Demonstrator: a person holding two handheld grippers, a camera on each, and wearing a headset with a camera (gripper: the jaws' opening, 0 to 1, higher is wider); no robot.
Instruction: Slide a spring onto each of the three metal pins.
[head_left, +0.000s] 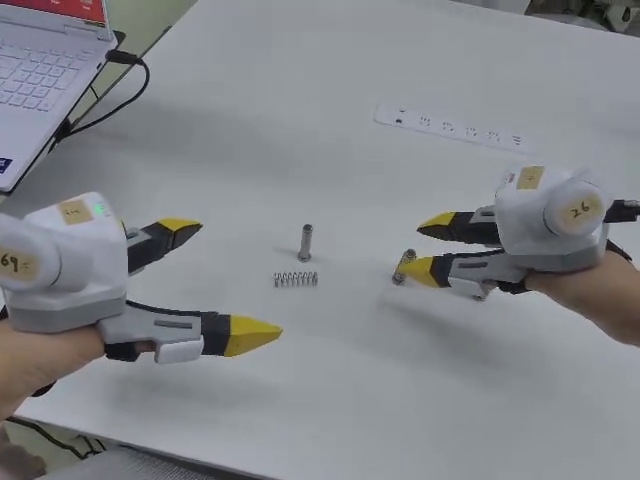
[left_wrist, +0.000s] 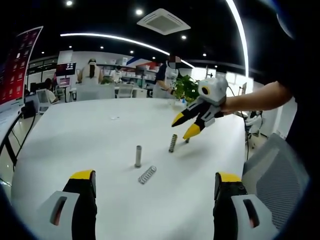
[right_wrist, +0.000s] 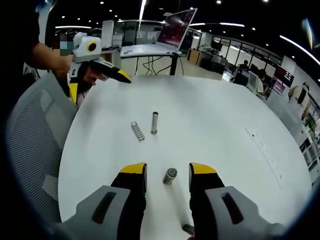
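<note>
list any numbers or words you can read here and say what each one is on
"69": yellow sticker on the left gripper, in the head view.
"26": yellow sticker on the right gripper, in the head view.
Second small sticker on top of each gripper: too blurred to read.
Red band on the laptop screen: blurred.
Markings on the power strip: too small to read.

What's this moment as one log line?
left gripper: open | right gripper: open, tips by grey metal pin | central metal pin: upright, bare | loose coil spring: beside it
</note>
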